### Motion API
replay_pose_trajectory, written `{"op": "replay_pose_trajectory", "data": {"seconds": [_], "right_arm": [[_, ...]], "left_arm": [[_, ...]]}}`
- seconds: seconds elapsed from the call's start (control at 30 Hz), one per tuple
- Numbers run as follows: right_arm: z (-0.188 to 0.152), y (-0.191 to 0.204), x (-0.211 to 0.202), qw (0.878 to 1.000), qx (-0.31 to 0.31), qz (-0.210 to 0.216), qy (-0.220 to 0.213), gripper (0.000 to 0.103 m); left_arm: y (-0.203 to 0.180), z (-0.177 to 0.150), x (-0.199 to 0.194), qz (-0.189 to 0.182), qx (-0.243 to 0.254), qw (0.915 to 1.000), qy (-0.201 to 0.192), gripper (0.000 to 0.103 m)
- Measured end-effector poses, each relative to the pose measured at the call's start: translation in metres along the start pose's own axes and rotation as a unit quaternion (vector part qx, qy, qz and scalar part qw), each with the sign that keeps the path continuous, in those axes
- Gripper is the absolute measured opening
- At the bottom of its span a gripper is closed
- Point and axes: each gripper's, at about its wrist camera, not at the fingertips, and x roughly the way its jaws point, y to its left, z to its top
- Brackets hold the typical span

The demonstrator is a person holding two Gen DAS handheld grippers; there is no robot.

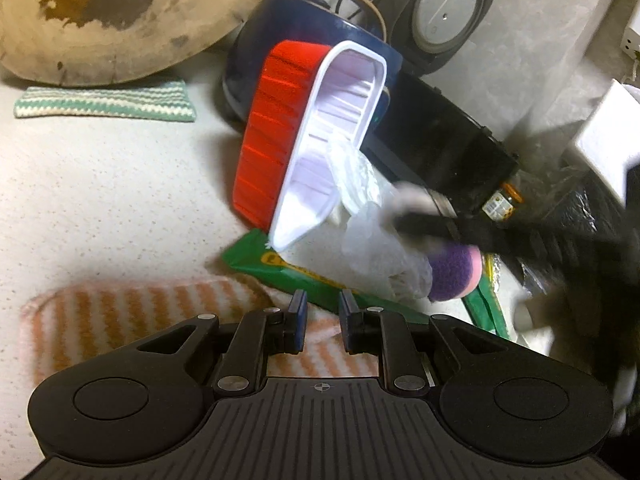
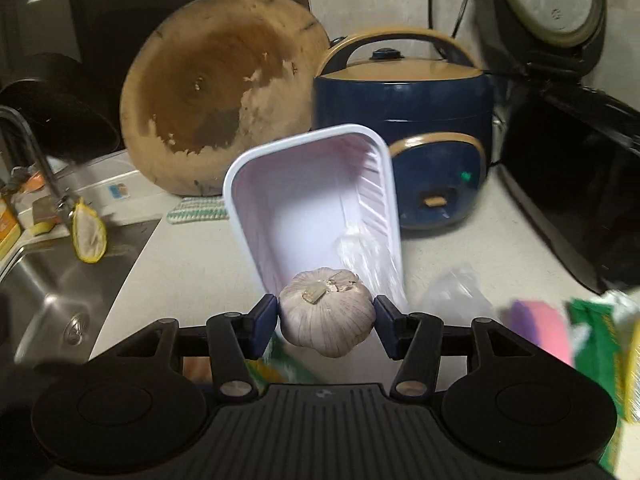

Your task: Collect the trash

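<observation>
We feared the garlic bulb (image 2: 328, 310), pinched between our right gripper's (image 2: 327, 322) pads just before the tilted white tray (image 2: 304, 200), might slip, since our nearly closed, empty left gripper (image 1: 322, 320) over the striped cloth (image 1: 100, 320) offered no support.

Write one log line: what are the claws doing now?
right claw: holding garlic | left claw: empty | tray: tilted
</observation>
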Motion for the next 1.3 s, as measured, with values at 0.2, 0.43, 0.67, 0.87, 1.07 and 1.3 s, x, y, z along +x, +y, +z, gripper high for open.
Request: {"op": "replay_pose_trajectory", "data": {"seconds": [0.2, 0.43, 0.67, 0.87, 1.07, 1.3], "right_arm": [[-0.058, -0.009, -0.015, 0.998, -0.008, 0.013, 0.058, 0.052], [-0.092, -0.015, -0.011, 0.997, -0.006, 0.026, 0.078, 0.053], [-0.089, -0.02, -0.003, 0.999, -0.027, 0.001, 0.044, 0.053], [-0.089, -0.029, -0.019, 0.999, -0.034, 0.02, 0.027, 0.056], [-0.072, -0.041, -0.049, 0.999, -0.037, 0.008, -0.023, 0.067], [-0.063, -0.072, -0.064, 0.994, 0.011, -0.095, -0.052, 0.073]], "left_arm": [[-0.005, 0.002, 0.007, 0.003, -0.007, 0.9999, 0.008, 0.02], [-0.02, -0.006, 0.013, 0.006, 0.007, 0.9996, 0.026, 0.02], [-0.033, -0.016, 0.017, 0.026, 0.015, 0.9986, 0.045, 0.02], [-0.042, -0.015, 0.017, 0.036, 0.024, 0.9981, 0.045, 0.02], [-0.046, -0.016, 0.014, 0.04, 0.035, 0.9978, 0.039, 0.02], [-0.055, -0.014, -0.002, 0.024, 0.064, 0.9975, 0.017, 0.02]]}}
